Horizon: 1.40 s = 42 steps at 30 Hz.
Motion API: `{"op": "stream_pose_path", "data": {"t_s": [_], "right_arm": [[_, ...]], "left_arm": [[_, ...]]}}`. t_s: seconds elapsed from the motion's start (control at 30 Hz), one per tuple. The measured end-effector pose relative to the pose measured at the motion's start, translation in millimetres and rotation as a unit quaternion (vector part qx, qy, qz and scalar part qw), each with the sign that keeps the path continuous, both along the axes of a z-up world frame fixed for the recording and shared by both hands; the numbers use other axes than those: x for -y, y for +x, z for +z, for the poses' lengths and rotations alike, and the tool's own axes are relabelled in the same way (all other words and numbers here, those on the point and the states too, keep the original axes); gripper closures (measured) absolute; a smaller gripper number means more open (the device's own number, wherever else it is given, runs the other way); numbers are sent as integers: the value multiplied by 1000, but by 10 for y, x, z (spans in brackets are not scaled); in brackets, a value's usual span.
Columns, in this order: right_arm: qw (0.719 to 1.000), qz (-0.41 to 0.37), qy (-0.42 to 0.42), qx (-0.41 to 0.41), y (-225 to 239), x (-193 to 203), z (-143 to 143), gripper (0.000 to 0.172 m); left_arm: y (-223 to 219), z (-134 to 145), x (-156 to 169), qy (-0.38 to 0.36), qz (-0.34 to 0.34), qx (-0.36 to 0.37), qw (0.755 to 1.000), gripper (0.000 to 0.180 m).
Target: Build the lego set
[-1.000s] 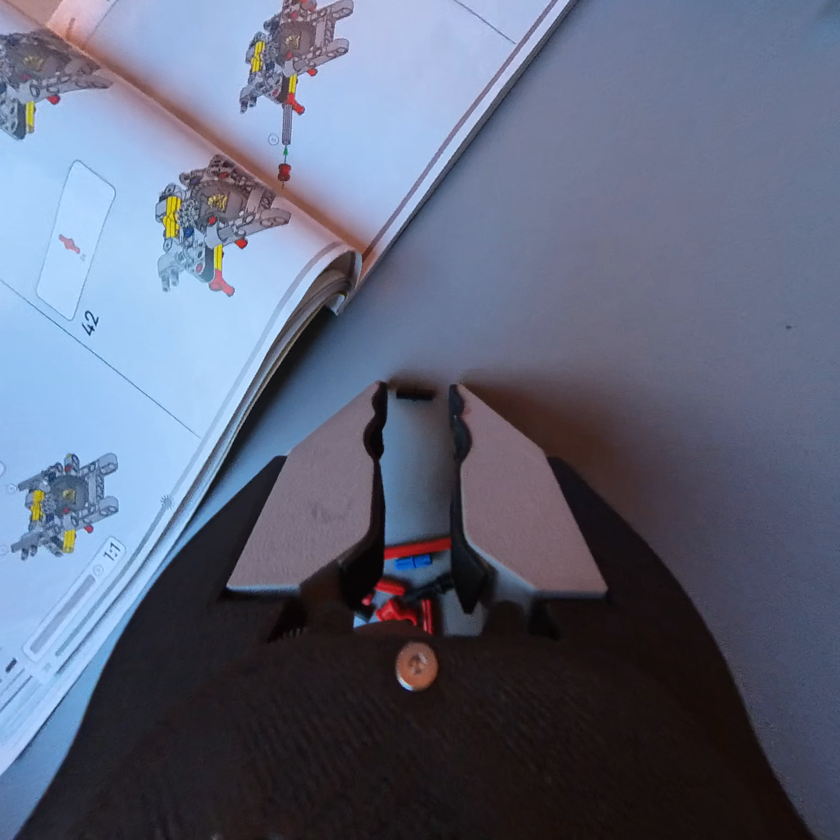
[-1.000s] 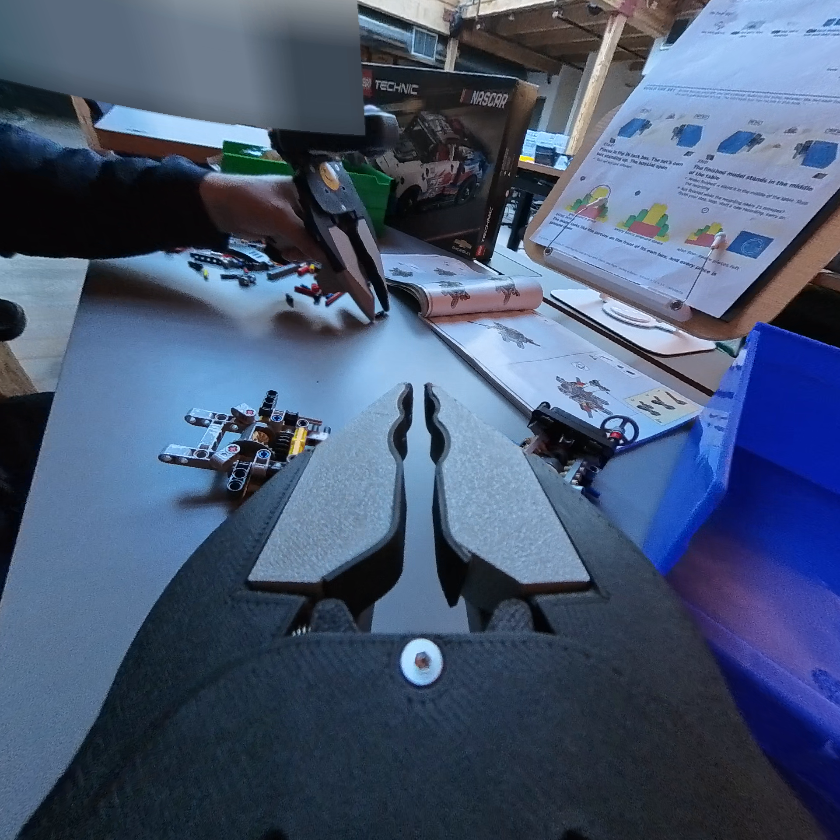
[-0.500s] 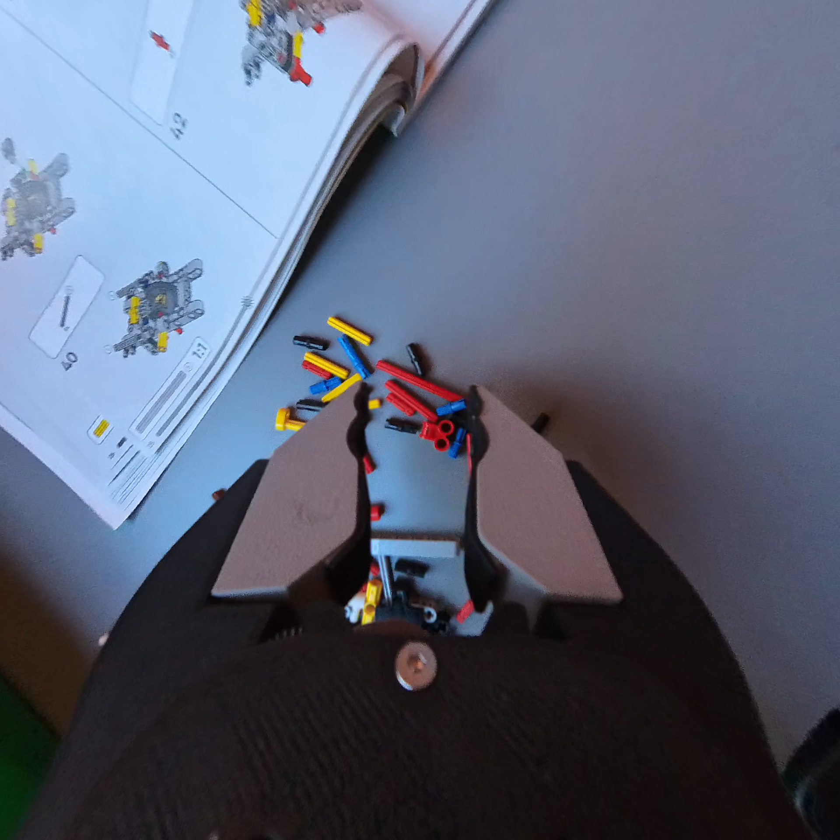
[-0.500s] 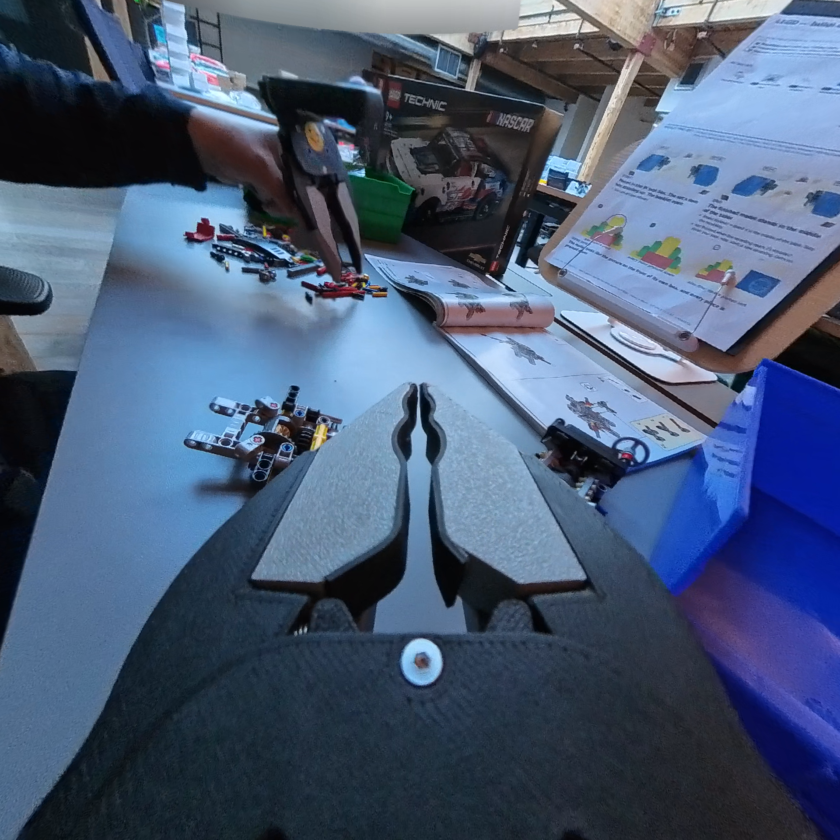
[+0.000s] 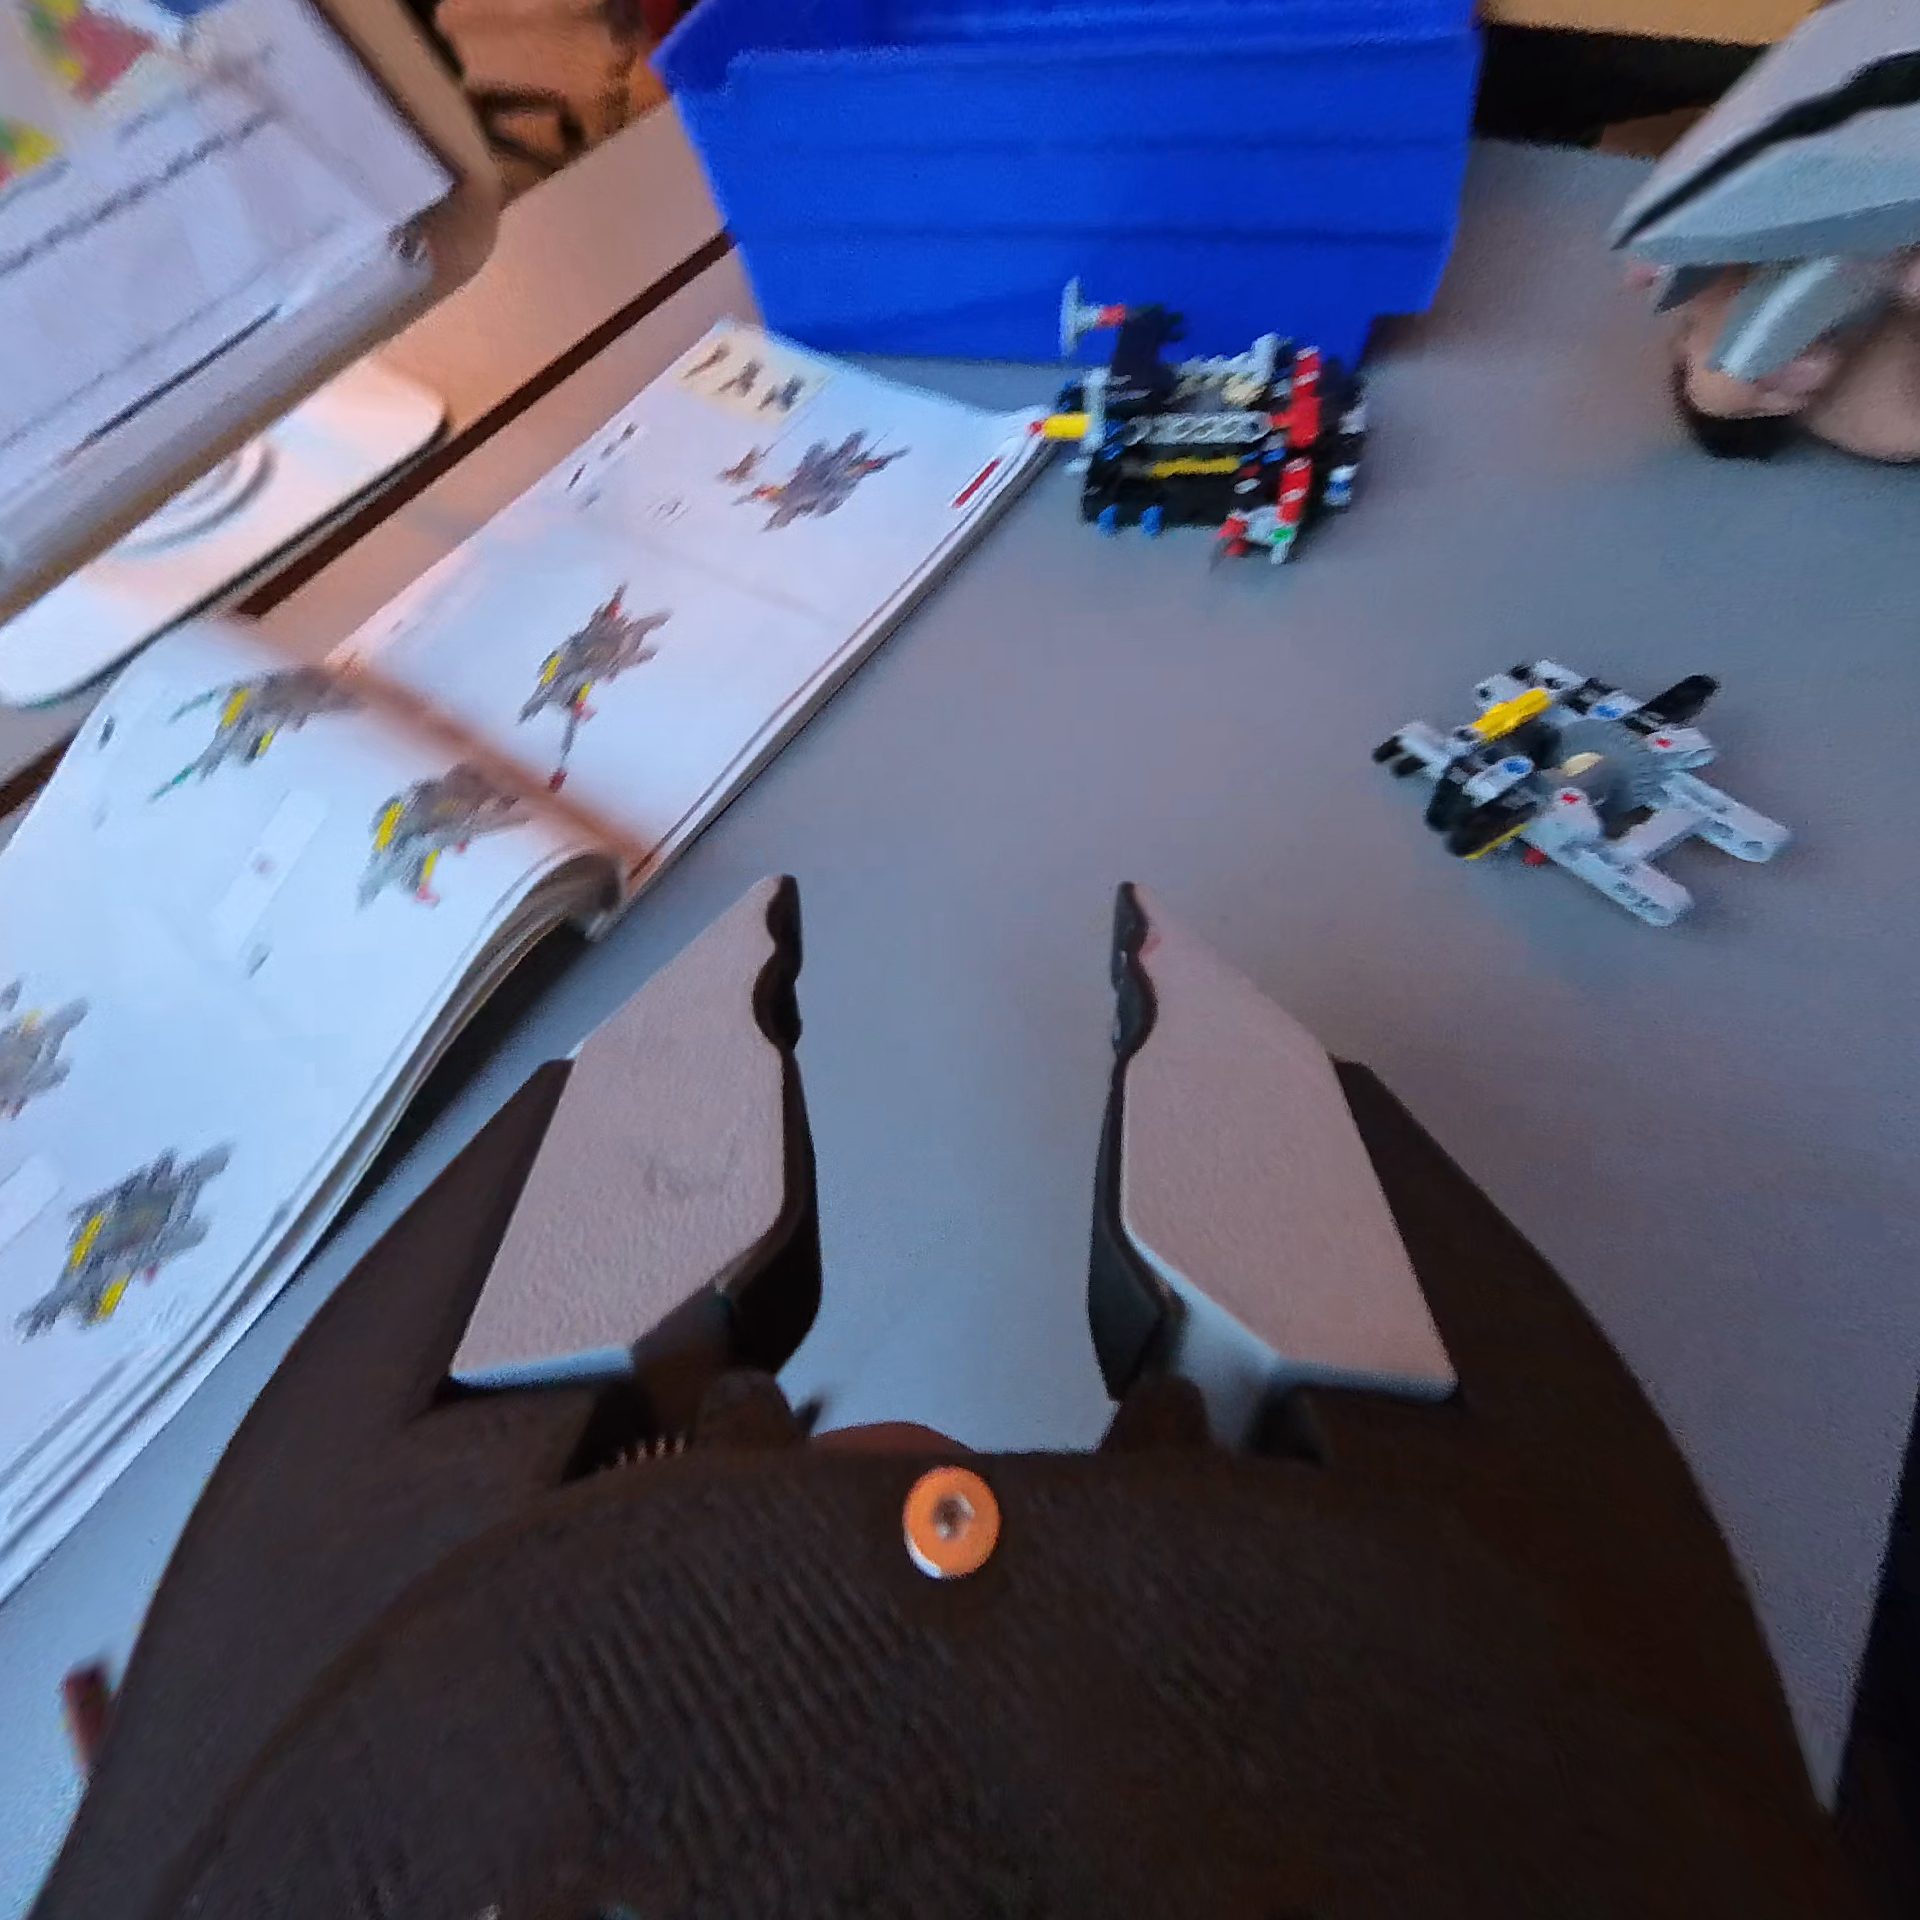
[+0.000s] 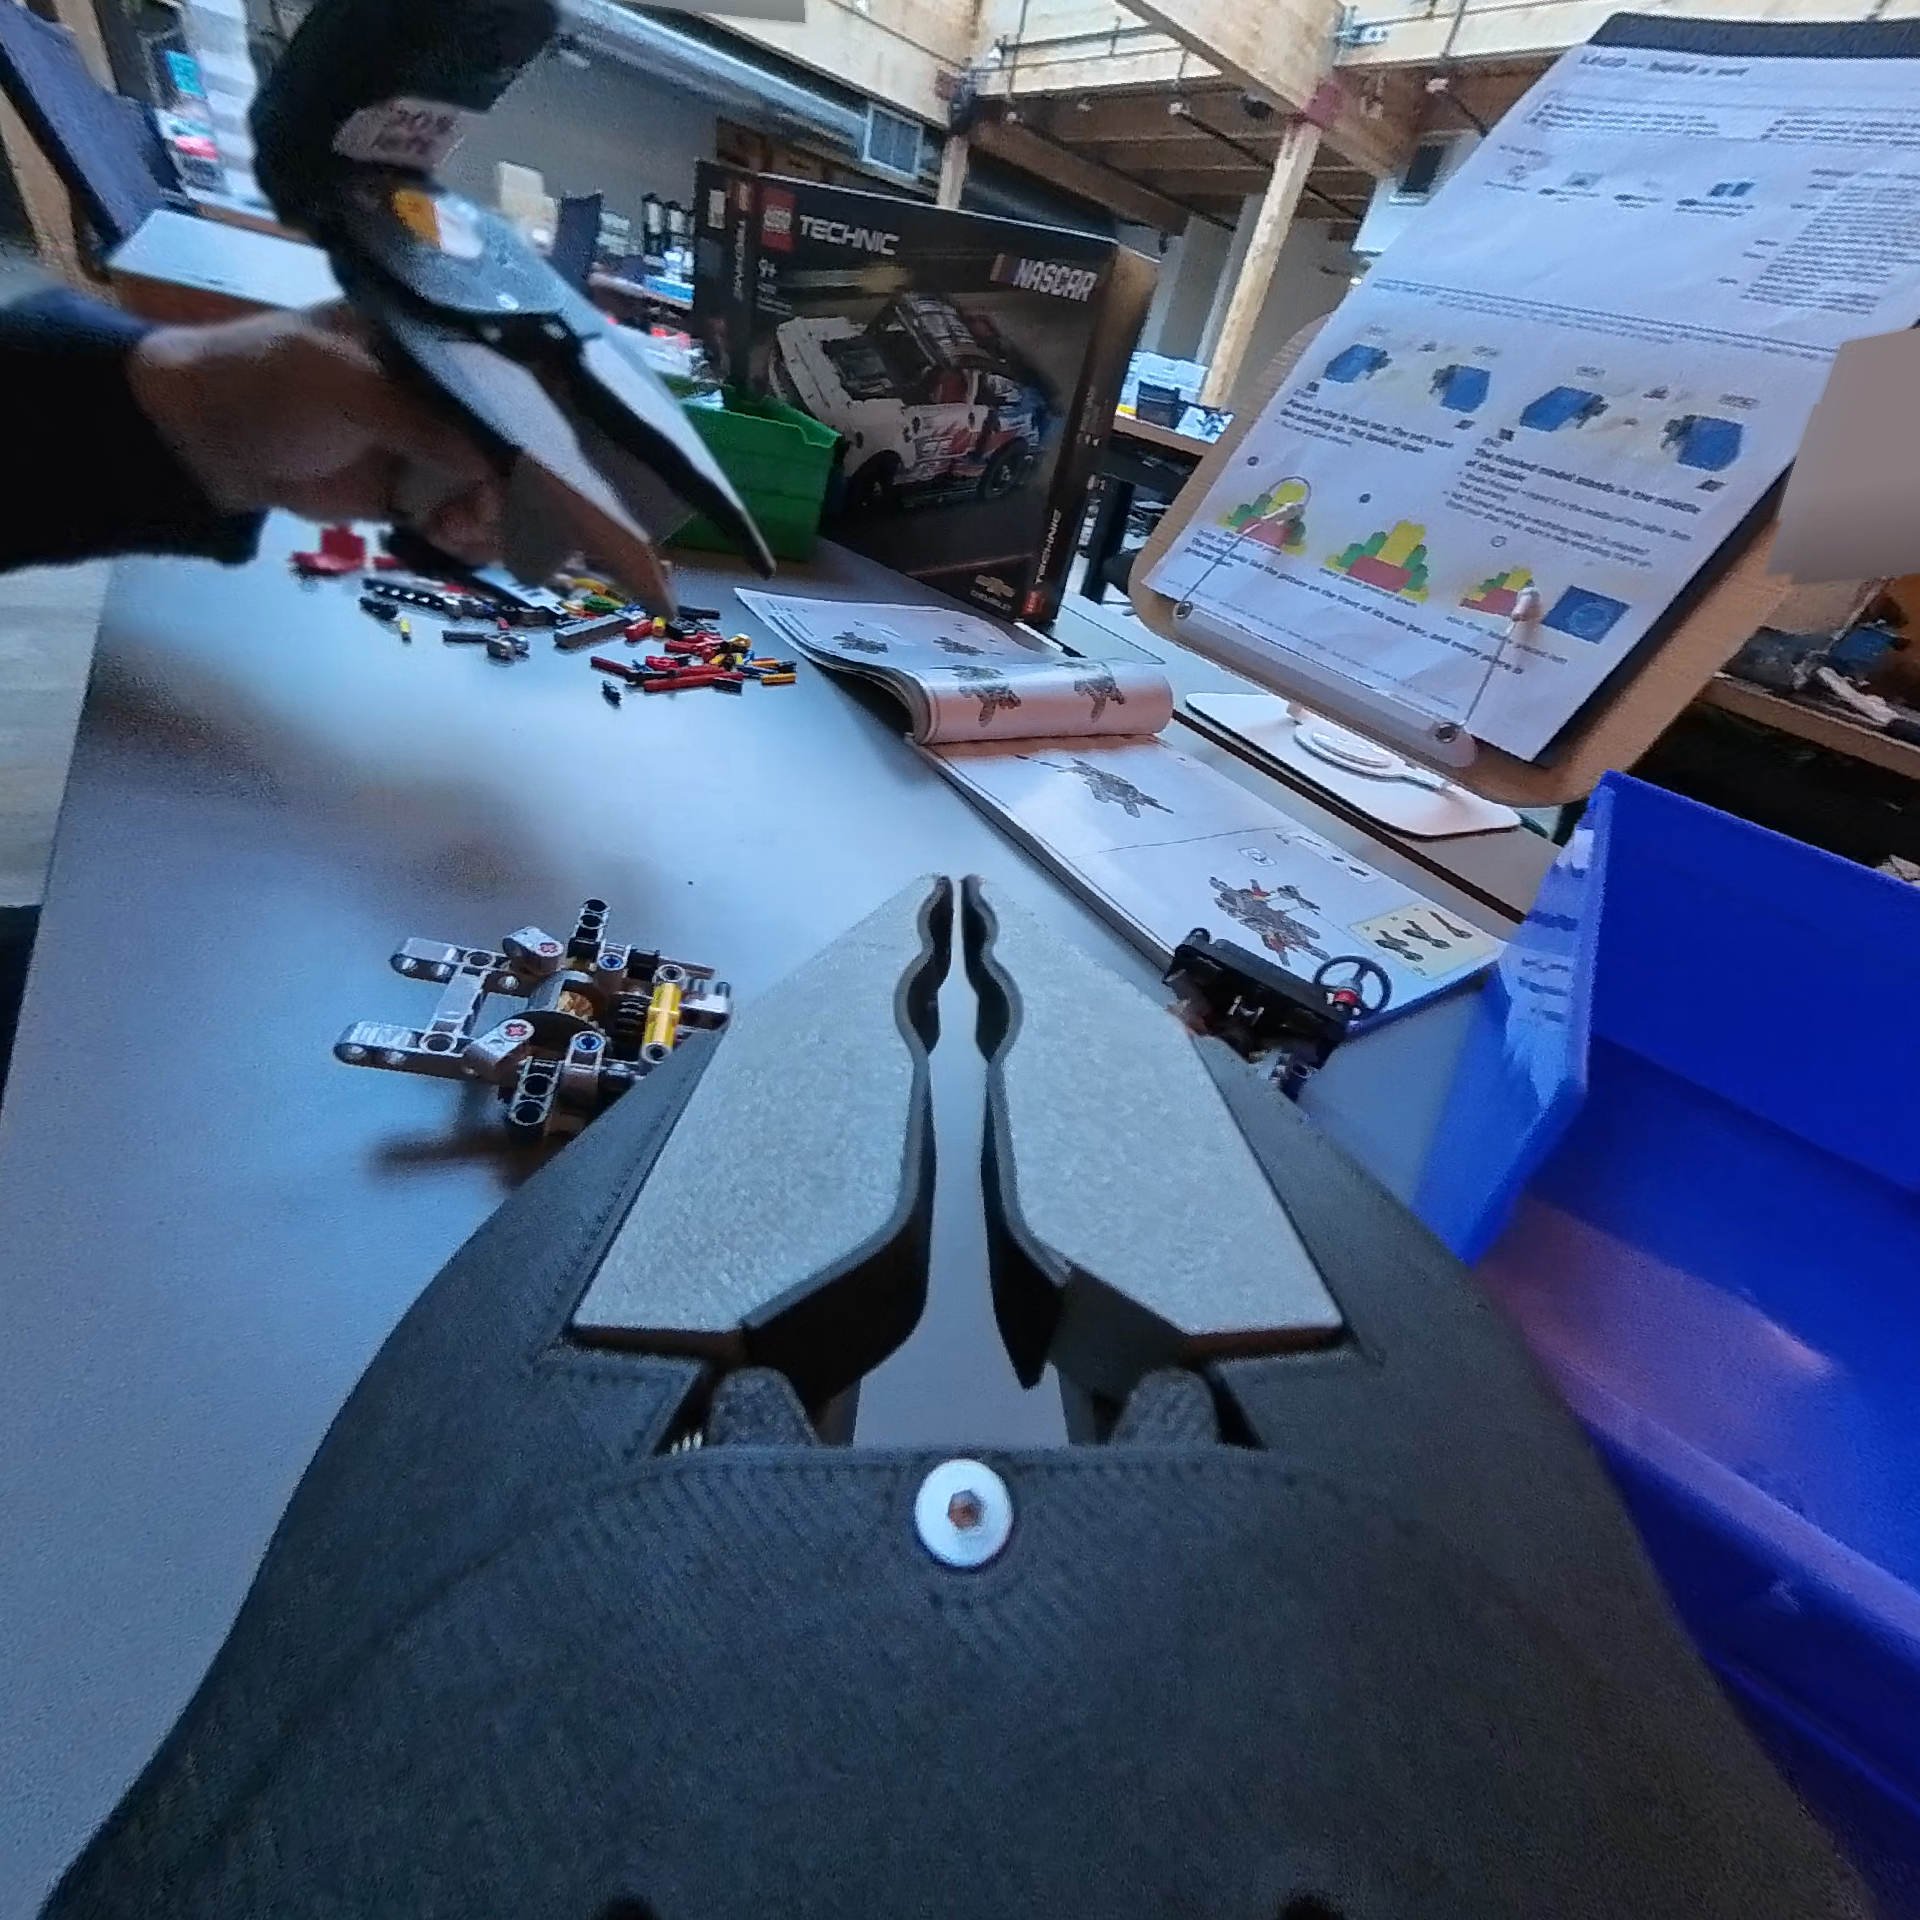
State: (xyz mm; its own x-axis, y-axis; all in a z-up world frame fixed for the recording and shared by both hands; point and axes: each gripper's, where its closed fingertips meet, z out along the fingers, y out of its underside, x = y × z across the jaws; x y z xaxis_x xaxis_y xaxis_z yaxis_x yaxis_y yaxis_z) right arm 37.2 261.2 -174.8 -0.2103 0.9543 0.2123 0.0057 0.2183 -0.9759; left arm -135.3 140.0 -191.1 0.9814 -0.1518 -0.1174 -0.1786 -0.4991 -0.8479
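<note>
Left gripper (image 5: pixel 954 899) jaws apart and empty above bare table (image 5: pixel 1039 727); right gripper (image 6: pixel 957 894) jaws together, empty.
Loose pins (image 6: pixel 686 655) lie far left near the booklet (image 5: pixel 416 831); a careless sweep could scatter them.

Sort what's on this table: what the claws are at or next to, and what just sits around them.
At the claws:
- left claw, open, bare
- right claw, shut
- grey assembly
- loose pins
- booklet

Sitting around:
- black chassis
- blue bin
- set box
- green bin
- sheet stand
</note>
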Motion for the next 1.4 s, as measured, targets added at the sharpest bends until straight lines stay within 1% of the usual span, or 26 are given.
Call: {"op": "stream_pose_path", "data": {"t_s": [0.13, 0.23, 0.3, 0.33, 0.4, 0.47, 0.5, 0.53, 0.63, 0.7, 0.87, 0.93, 1.1, 1.2, 1.3, 1.4], "right_arm": [[999, -44, 8, -4, -47, -164, 4, 170], [997, -78, 29, -4, -101, -275, -8, 167], [993, -106, 48, -1, -143, -353, -28, 166], [991, -120, 58, 3, -161, -392, -41, 166], [986, -146, 77, 13, -192, -453, -77, 167], [980, -167, 100, 27, -223, -503, -129, 168], [978, -175, 111, 35, -242, -525, -157, 168], [976, -178, 120, 45, -264, -536, -189, 169], [972, -181, 138, 66, -328, -571, -261, 171], [971, -182, 141, 60, -340, -582, -246, 172], [970, -192, 147, 12, -284, -577, -110, 172], [970, -194, 147, 4, -272, -573, -86, 172], [975, -181, 125, 3, -269, -543, -72, 172], [978, -175, 113, 5, -276, -535, -70, 172], [978, -170, 118, 11, -293, -512, -90, 172], [977, -165, 132, 10, -304, -470, -101, 172]], "left_arm": [[310, 33, -133, 76, -86, -30, 993, 122], [555, -19, -116, 119, -146, -14, 982, 125], [638, -108, -55, 110, -161, -21, 981, 129], [683, -107, -27, 106, -166, -17, 980, 127], [837, -97, 27, 121, -199, 0, 973, 133], [918, -212, 28, 95, -216, 13, 972, 130], [938, -244, 22, 80, -217, 22, 973, 129], [944, -232, 7, 80, -212, 35, 973, 129], [894, -131, 7, 107, -201, 60, 972, 132], [900, -112, 15, 110, -207, 72, 970, 131], [969, -135, 35, 113, -220, 38, 968, 130], [967, -147, 27, 108, -220, 39, 969, 130], [921, -101, 3, 109, -208, 72, 969, 130], [915, -80, -5, 113, -204, 63, 970, 130], [896, -96, -19, 112, -196, 44, 973, 132], [874, -140, -35, 100, -189, 52, 976, 132]]}}
